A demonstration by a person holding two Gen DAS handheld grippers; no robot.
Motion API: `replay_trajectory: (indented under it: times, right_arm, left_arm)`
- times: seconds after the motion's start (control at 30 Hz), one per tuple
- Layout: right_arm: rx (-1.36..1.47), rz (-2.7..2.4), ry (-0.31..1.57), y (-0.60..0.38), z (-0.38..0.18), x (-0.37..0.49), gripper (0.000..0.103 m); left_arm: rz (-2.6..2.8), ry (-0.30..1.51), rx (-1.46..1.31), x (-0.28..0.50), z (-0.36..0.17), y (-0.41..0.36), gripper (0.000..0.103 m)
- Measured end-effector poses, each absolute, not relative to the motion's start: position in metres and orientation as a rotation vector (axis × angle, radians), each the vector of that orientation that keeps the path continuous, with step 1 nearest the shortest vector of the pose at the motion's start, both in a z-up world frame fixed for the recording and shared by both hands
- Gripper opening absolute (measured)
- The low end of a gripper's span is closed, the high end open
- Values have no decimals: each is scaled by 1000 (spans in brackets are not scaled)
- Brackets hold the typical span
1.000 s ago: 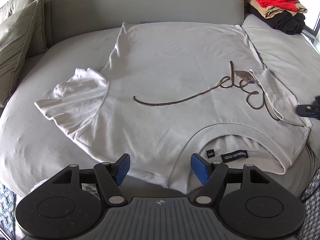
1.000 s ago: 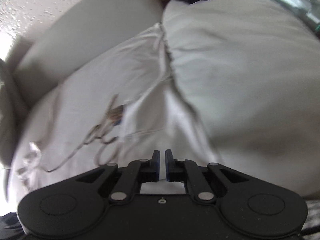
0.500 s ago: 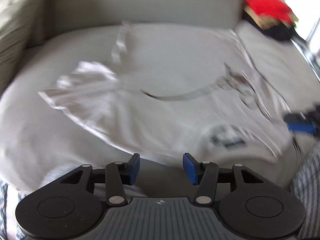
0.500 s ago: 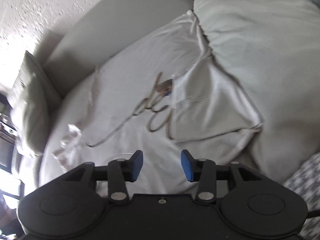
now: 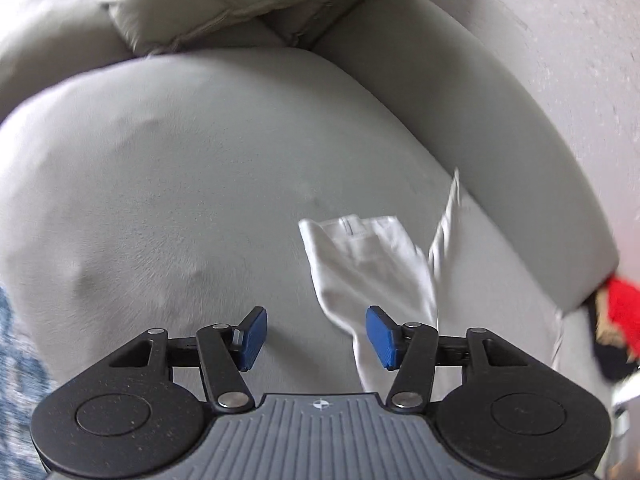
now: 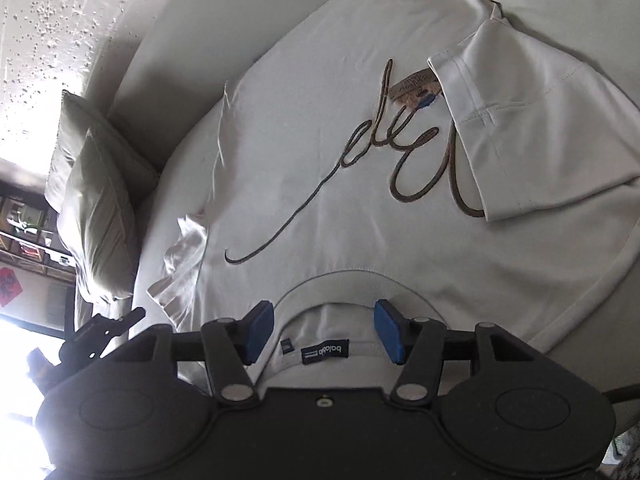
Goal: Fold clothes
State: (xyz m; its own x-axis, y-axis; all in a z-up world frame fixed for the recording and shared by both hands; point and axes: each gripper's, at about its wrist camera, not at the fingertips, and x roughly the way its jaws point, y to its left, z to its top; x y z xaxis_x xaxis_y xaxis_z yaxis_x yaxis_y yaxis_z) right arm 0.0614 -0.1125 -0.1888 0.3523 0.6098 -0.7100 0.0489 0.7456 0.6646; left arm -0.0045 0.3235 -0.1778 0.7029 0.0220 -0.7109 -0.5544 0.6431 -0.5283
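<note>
Left wrist view
Left gripper (image 5: 316,334): jaws stand apart and grasp nothing; they narrowed a little within the last second, with only bare cushion and the sleeve's edge between them.
Sleeve (image 5: 372,264): a loose white sleeve of the T-shirt lies just ahead of the right blue pad (image 5: 382,338), its hem edge turned up and creased; the picture is blurred here.
Sofa seat (image 5: 180,184): a wide, bare grey cushion fills the left and middle, free of cloth all the way to the backrest.
Backrest (image 5: 480,120): curves down the right side, closing the seat in there.
Pillow (image 5: 224,0): sits at the far edge, top of the picture.
Clothes pile (image 5: 620,312): red and dark cloth at the far right edge, beyond the seat's end.

Right wrist view
Right gripper (image 6: 324,330): jaws released and have just been widening; the collar passes between the pads but they do not press it.
T-shirt (image 6: 360,140): spread flat on the seat, collar nearest the gripper, the right sleeve folded inward over the script print (image 6: 400,152).
Collar label (image 6: 325,350): lies between the pads.
Left-hand sleeve (image 6: 180,256): crumpled at the shirt's left edge, beside bare cushion.
Pillows (image 6: 92,184): stand past that edge, against the backrest.
Other gripper (image 6: 100,332): seen dark at lower left, off the shirt's edge.
</note>
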Motion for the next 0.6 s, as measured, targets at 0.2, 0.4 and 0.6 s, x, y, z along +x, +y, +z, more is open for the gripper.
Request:
replay_trajectory:
  times: [0.2, 0.4, 0.6]
  right_arm:
    - [735, 399, 1180, -122, -194, 61, 55]
    - [736, 390, 1183, -121, -193, 62, 55]
    - [725, 371, 1152, -127, -183, 59, 55]
  left_arm:
    - [313, 662, -960, 15, -198, 348, 47]
    - [291, 712, -922, 37, -203, 355, 22]
    - [303, 716, -824, 46, -190, 348, 0]
